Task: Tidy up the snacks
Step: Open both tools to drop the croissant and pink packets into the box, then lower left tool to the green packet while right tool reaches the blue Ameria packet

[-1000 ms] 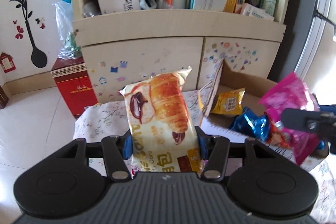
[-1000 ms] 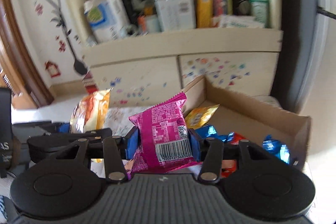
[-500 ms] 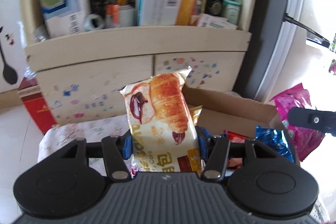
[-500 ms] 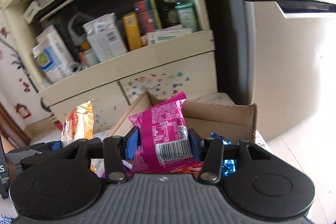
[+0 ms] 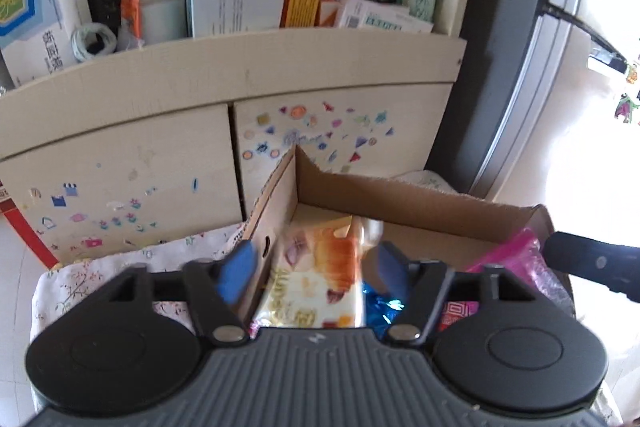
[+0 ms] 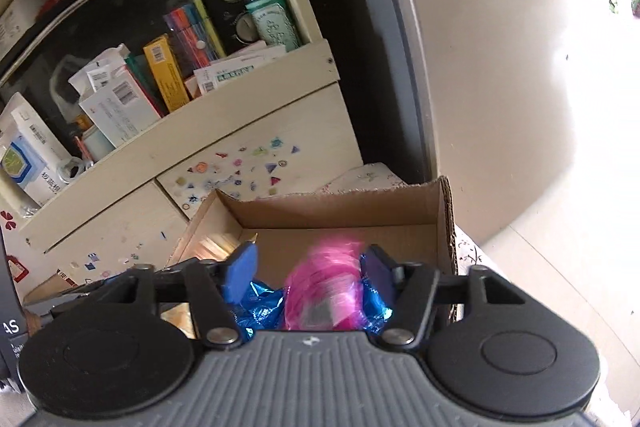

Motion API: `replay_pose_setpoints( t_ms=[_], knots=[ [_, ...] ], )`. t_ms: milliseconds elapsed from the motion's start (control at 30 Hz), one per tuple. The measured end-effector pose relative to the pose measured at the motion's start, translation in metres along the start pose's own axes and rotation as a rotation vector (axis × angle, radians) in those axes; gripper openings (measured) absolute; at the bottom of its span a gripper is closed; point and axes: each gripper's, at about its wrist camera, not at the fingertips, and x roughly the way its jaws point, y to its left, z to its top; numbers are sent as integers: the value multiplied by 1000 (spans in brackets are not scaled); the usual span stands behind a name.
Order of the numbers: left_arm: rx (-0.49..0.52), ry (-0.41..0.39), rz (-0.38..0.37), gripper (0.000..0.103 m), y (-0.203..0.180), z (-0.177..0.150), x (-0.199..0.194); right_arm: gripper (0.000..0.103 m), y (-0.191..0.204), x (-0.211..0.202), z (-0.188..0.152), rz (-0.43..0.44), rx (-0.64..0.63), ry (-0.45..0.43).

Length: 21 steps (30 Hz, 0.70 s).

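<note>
Opening, left gripper (image 5: pixel 316 267) frees glossy croissant pack (image 5: pixel 316 279), right gripper (image 6: pixel 308 267) crinkly pink packet (image 6: pixel 326 291), over cardboard box (image 6: pixel 340 211)

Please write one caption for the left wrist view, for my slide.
Left hand-held gripper opening, releasing croissant packet into cardboard box.

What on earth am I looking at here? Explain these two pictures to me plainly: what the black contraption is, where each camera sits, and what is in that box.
No robot arm here: a person carries a two-finger grabber in each hand, each with a wide-angle camera looking along its blue-padded fingers. One picture is from the left gripper, the other from the right gripper. Both hang over a cardboard box on a flowery cloth, before a cluttered shelf cabinet. Both sets of jaws are opening. A croissant snack packet is dropping blurred from the left one, a pink snack packet from the right. Blue foil wrappers already lie in the box.
</note>
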Motion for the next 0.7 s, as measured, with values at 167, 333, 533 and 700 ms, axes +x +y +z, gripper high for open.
replay_pose_setpoints(
  t_ms=[167, 333, 533, 700],
  knots=[
    [57, 3, 42, 81, -11, -4, -4, 76, 2, -4, -2, 9, -16, 12],
    [72, 34, 48, 81, -11, -9, -9, 79, 3, -4, -5, 15, -35, 35],
    [90, 65, 73, 81, -7, -20, -20, 81, 4, -3, -14, 30, -51, 99],
    [92, 95, 82, 81, 0, -36, -32, 82, 4, -5, -21, 53, -47, 141]
  ],
)
